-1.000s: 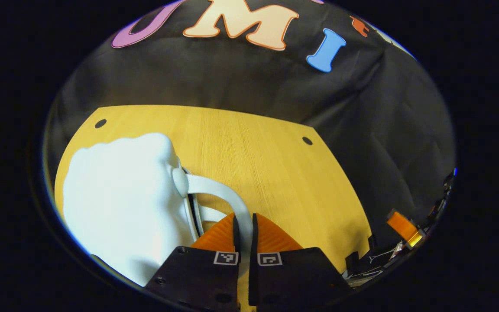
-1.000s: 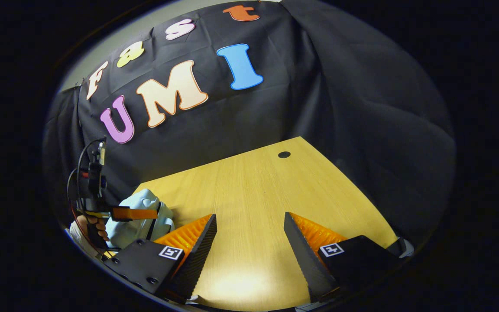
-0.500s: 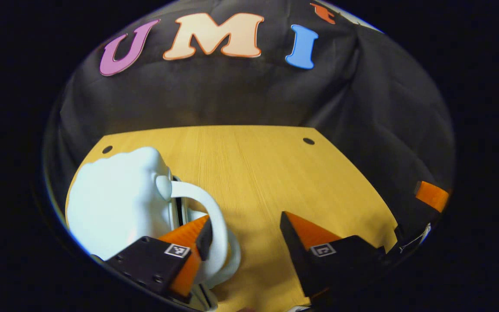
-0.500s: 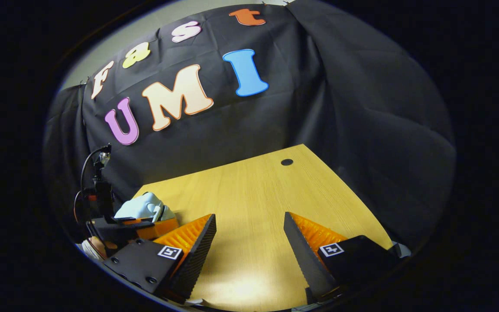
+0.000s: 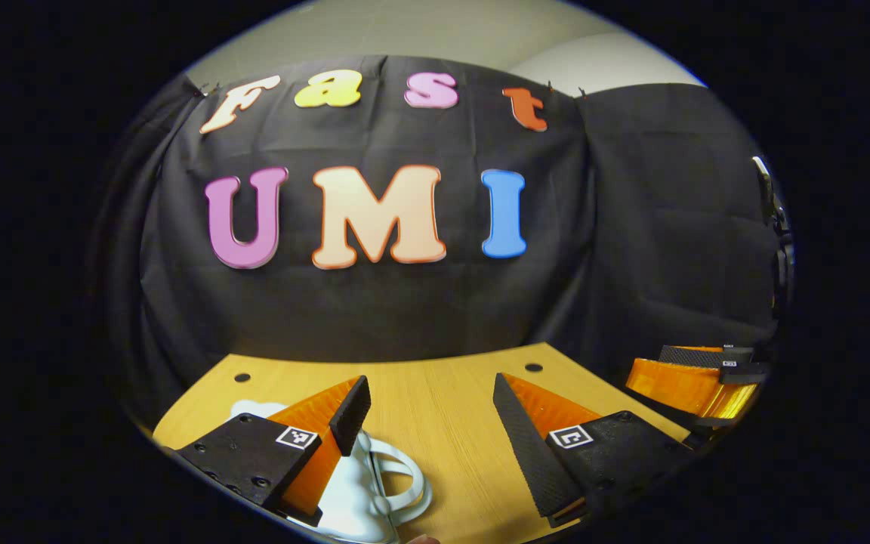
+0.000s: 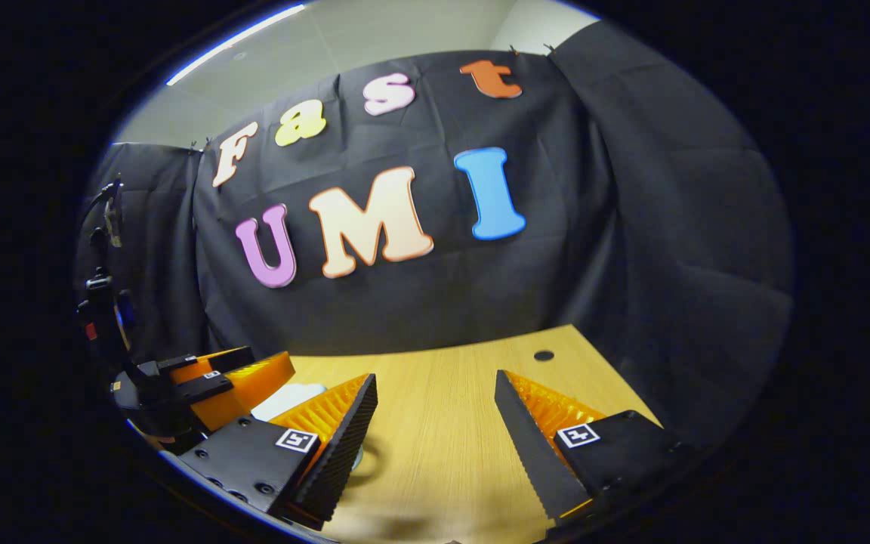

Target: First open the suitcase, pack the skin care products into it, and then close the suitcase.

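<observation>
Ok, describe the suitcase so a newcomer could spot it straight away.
Find the wooden table before the black cloth wall. The suitcase sits at its near left edge, beneath the open left hand-held gripper. It is pale, rounded, with a looped white handle.

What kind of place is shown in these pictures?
Probably a staged recording booth, not a home: black cloth wall hung behind a bare wooden table, with a plain room ceiling above the cloth.

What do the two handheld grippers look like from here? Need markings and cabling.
Left gripper and right gripper each have two wedge-shaped ribbed fingers on black blocks bearing small square black-and-white tags. Dark cables rise above the left gripper's body.
</observation>
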